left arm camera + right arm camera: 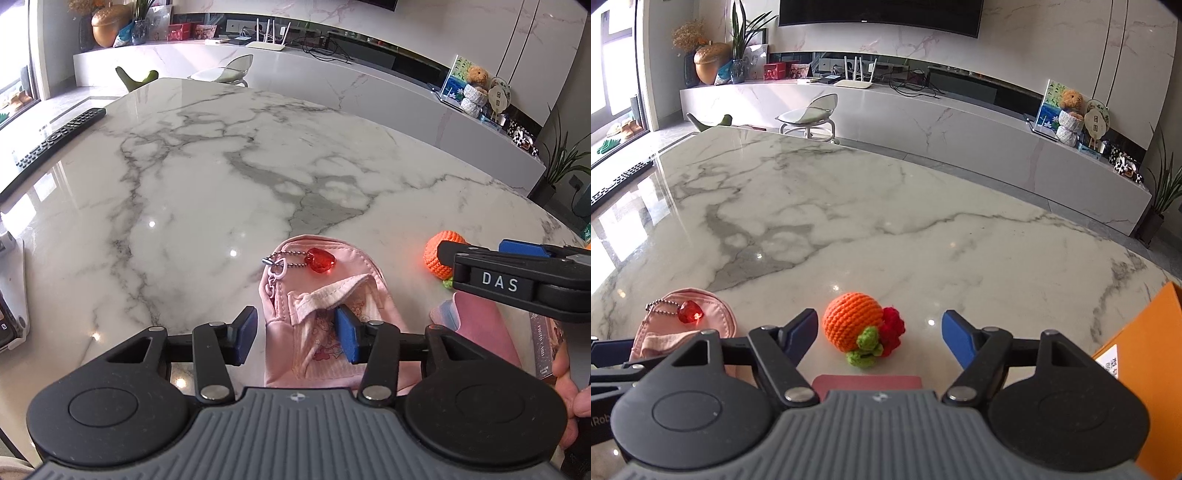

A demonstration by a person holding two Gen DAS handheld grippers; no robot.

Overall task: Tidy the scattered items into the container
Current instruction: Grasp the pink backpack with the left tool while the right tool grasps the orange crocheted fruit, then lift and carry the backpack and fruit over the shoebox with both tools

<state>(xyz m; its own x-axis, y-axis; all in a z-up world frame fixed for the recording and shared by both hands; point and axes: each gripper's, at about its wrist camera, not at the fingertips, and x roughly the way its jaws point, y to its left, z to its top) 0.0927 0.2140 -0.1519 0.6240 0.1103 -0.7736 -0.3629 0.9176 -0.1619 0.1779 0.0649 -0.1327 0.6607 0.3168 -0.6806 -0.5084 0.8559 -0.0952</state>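
While one pink pouch (325, 295) with a red heart charm (320, 260) lies open on the marble table (184, 192), the left gripper (297, 332) gapes wide, one finger inside its mouth. The right gripper (879, 341), marked "DAS", spreads empty before one orange crochet ball (853, 326).

The pink pouch (325, 332) has its near end hidden under the left gripper (299, 334), and inside its open mouth the contents cannot be told. Right of the pouch, the right gripper (517, 280) covers part of the crochet orange (436, 258) and a pink card (480, 325). In the right wrist view that card (868, 382) shows only as a strip, and the orange box (1145, 369) is cut by the edge, its label too small to read
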